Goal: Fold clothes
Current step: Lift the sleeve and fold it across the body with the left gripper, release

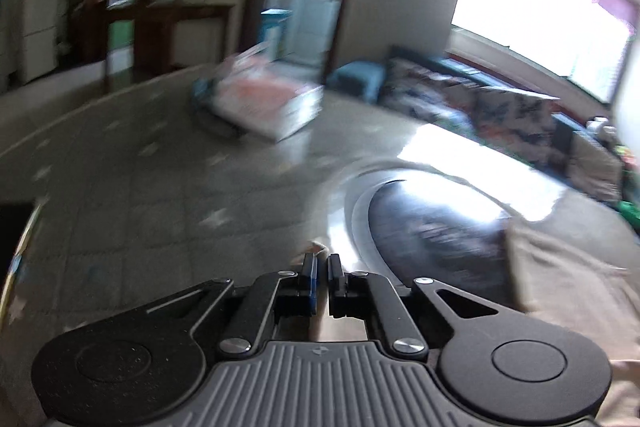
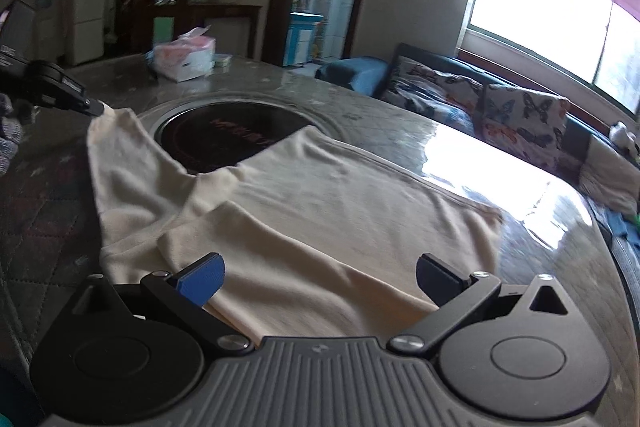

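- Broadly, a round table (image 2: 400, 107) of glossy, stone-patterned material spreads ahead of both pairs of fingers, with a dark circular glass plate (image 2: 216, 135) ringed in metal sunk into its middle.
- Across it lies a cream garment (image 2: 320, 211), soft and slightly fuzzy like knit or fleece, most of it flat in front of the right gripper (image 2: 320, 279) and reaching under and between that gripper's fingers.
- Its main panel is roughly rectangular; its long axis runs from the near left, by the blue finger pad (image 2: 202, 277), out toward the far right, where a hemmed edge ends near the bright window glare on the tabletop.
- One narrower part, seemingly a sleeve, stretches away to the far left, pulled up off the table into a taut point.
- That point ends at the left gripper (image 2: 94, 107), whose tips are pinched together on the fabric's corner; in the left wrist view a scrap of cream cloth shows just beyond the closed fingertips (image 1: 310, 267), and more of the garment lies off to their right, blurred.
- Meanwhile the right gripper's jaws stand wide apart, one pad on each side above the cloth, gripping nothing; whether the pads touch the fabric I cannot tell.
- Farther off, beyond the plate, a white and pink tissue pack (image 2: 186, 59) sits on the table.
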{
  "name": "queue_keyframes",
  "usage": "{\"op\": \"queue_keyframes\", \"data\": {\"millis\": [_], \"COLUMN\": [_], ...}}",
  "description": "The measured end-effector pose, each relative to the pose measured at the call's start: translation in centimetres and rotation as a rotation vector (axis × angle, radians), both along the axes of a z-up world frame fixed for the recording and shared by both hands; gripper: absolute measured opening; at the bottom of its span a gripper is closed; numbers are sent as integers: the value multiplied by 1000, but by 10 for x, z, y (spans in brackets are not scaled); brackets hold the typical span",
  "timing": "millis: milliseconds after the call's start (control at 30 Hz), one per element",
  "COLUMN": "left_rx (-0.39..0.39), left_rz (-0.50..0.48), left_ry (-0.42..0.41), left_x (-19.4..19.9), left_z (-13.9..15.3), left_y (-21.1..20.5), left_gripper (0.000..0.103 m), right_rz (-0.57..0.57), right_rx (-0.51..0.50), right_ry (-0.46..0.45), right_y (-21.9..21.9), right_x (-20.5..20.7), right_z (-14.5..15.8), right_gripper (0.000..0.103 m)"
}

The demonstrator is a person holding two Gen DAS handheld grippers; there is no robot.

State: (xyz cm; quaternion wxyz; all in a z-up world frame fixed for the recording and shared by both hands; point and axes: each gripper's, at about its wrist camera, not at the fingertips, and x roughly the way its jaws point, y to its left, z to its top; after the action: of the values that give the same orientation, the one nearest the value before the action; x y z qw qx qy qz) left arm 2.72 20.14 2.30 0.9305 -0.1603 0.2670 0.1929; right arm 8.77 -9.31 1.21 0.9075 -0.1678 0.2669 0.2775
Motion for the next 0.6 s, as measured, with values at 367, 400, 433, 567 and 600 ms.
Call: {"op": "queue_keyframes", "data": {"millis": [367,400,433,567,600], "left_rx": [3,0,-4,-7,-10], "left_rz": [-408,-444,-480,-624,-659], "left_ry": [-172,-182,-192,-208,-205], "left_x": [17,20,22,29,31], "left_z": [69,73,77,79,77], "left_y": [-129,-142,-156,-205,-217], "left_gripper": [5,5,5,5,5], "right_rz": [-169,-183,-197,-251,-264], "right_rx": [82,88,93,114,121], "right_ry": [5,5,4,9,13], "right_y": [-65,-71,-77,-98,-103], "right_x": [-8,-9,-10,-13,-14], "right_z": [1,1,0,-4,-5], "right_gripper": [103,103,103,103,103]}}
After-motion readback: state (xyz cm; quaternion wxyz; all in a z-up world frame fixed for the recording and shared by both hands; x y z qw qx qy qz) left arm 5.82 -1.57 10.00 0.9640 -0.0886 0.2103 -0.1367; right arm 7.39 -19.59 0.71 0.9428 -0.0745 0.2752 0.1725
